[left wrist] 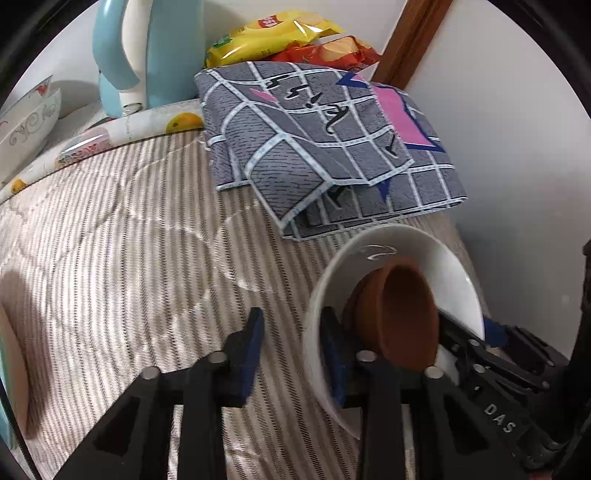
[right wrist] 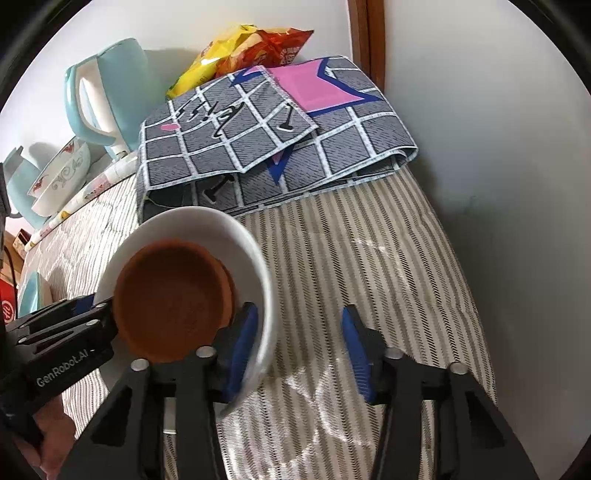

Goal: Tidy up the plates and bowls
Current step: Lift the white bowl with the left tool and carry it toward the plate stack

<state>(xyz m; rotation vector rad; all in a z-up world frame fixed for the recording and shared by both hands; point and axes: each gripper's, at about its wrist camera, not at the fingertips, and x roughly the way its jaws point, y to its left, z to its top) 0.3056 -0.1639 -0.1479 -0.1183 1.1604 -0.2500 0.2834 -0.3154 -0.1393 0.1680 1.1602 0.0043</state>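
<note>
A white bowl rests tilted on the striped cloth, with a smaller brown bowl leaning inside it. My left gripper straddles the white bowl's left rim. One finger is inside against the wall and the other stands outside with a visible gap, so it is open. My right gripper straddles the opposite rim of the white bowl. Its inner finger sits beside the brown bowl, its outer finger is well clear, and it is open. Each view shows the other gripper reaching into the bowl from the side.
A folded grey checkered cloth lies just behind the bowls, with snack bags beyond it. A light blue kettle and a patterned bowl stand at the back left. A white wall borders the right side.
</note>
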